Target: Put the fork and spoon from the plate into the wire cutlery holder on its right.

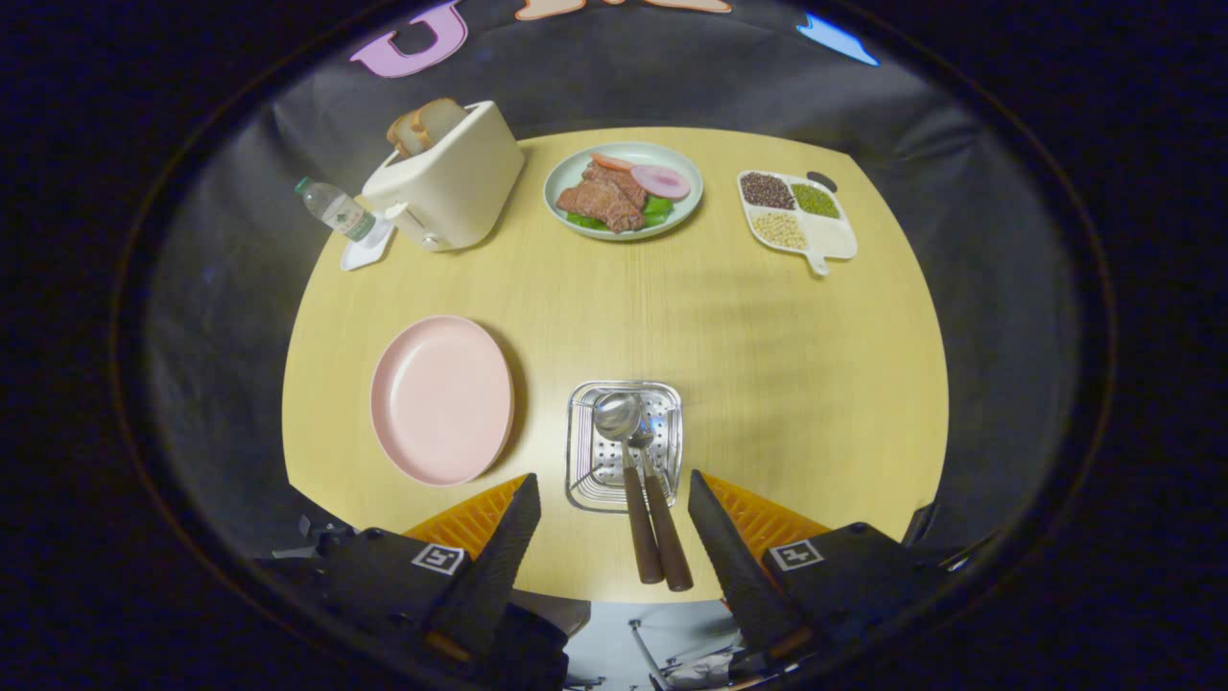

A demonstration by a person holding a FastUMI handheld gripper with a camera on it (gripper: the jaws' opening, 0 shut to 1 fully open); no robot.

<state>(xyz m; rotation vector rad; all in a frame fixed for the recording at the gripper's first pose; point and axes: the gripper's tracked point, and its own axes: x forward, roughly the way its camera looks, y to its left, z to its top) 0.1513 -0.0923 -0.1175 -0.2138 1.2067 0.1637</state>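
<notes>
Here I see the round table (767,384) ringed by dark cloth, my gripper (614,499) spread wide and empty over its near edge, fork (662,518) and spoon (624,451) in the holder (580,451) beside the bare plate (441,398).

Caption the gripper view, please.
Open gripper above holder with spoon and fork in; plate empty.

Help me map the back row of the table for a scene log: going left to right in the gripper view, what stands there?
Water bottle → toaster holding bread slices → plate of meat and vegetables → divided tray of beans and grains.
</notes>
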